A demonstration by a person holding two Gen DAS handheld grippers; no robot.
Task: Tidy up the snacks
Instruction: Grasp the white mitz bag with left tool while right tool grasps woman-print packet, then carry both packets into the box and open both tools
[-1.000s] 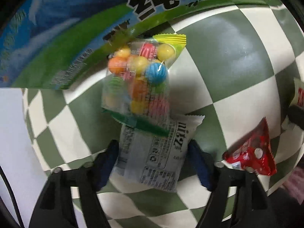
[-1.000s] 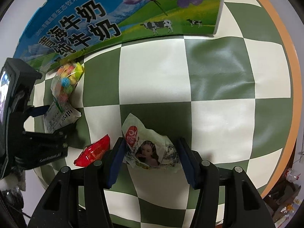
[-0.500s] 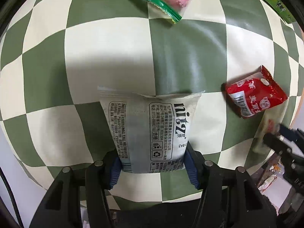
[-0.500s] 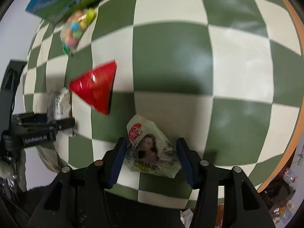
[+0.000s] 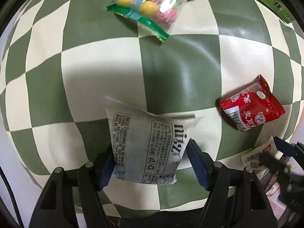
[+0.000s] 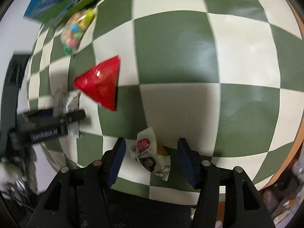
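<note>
My left gripper (image 5: 151,158) is shut on a grey-white snack packet (image 5: 146,144) with printed text, held above the green-and-white checkered table (image 5: 180,72). In the right wrist view my right gripper (image 6: 152,152) stands open, and a white packet with a woman's picture (image 6: 150,155) sits loose between its fingers, touching neither pad. A red packet (image 5: 250,110) lies right of the left gripper; it also shows in the right wrist view (image 6: 100,83). A clear bag of coloured candy balls (image 5: 155,5) lies at the far side, also in the right wrist view (image 6: 76,32).
A blue-and-green milk carton box (image 6: 62,1) lies at the table's far edge, next to the candy bag. The table's orange rim (image 6: 296,148) runs along the right. The left gripper (image 6: 49,125) shows at the left of the right wrist view.
Both grippers have pulled back and up from the carton toward the near table edge. The right jaws have widened, and the white picture packet now sits loose and tilted between them.
</note>
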